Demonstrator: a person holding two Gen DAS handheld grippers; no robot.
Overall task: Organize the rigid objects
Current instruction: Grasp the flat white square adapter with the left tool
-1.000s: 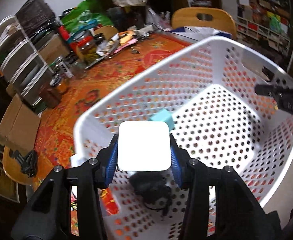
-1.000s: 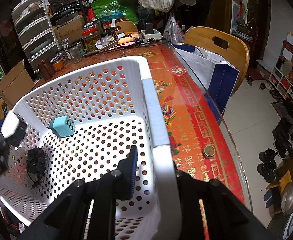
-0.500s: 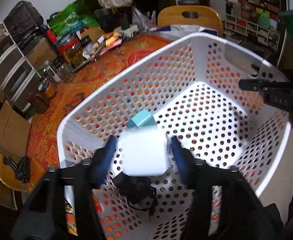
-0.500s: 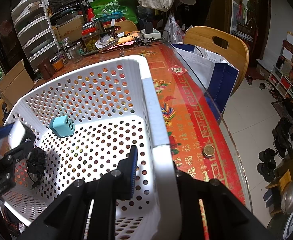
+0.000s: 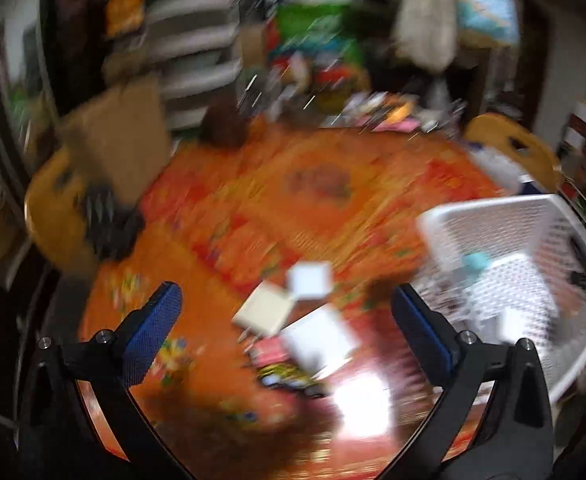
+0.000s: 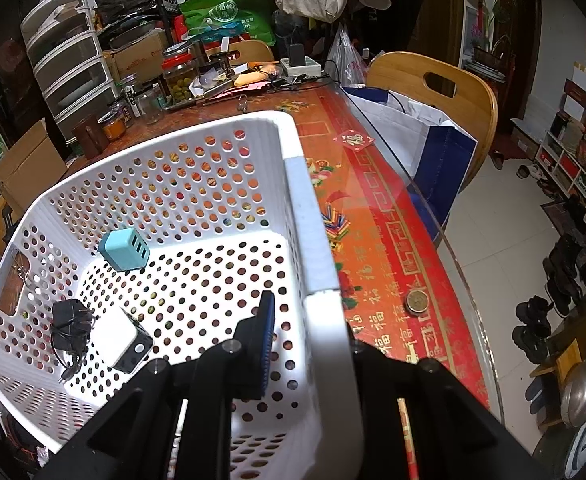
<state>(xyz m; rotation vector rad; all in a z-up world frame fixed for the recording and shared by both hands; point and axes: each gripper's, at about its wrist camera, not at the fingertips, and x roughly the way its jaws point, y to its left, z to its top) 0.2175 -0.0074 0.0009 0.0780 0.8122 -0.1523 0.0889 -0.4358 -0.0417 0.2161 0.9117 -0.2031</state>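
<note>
1. Basket first: white perforated plastic laundry basket [image 6: 197, 184] sits on the red-and-orange patterned tabletop [image 6: 377, 216] and fills the left half of the right wrist view.
2. Right tongs [image 6: 309, 344] are clenched on the basket's near rim, at about 6 o'clock in that view; the blue-padded finger [image 6: 267, 332] sits inside the wall, the other outside, mostly hidden by the rim.
3. Inside the basket, three things on the floor:
   - small teal cube charger with ports [image 6: 125, 249], tilted, at 10 o'clock from the basket's centre, close to the far wall;
   - white cube charger with a dark face [image 6: 119, 340], at 8 o'clock, tipped on an edge;
   - black plug adapter with a thin cord [image 6: 69, 326], just beside the white cube on its left, touching or nearly so.
4. Left wrist view is heavily blurred. Left tongs [image 5: 287, 328] are released and their jaws are opening, blue pads [image 5: 153, 328] wide apart, nothing between them.
5. Below the left tongs, on the tabletop: a pale blue-white square block [image 5: 310, 278], a cream square block [image 5: 264, 312] just beside it at 7 o'clock, and a larger white block [image 5: 319, 340] near both. Blur hides what they are and whether they touch.
6. In that same view the basket [image 5: 493, 208] lies at 3 o'clock, well off to the side of the tongs, the teal charger [image 5: 477, 260] a smear within it.
7. Far end of the tabletop: clutter of jars, papers and bags; wooden chair [image 6: 449, 96] at 1 o'clock in the right wrist view.
</note>
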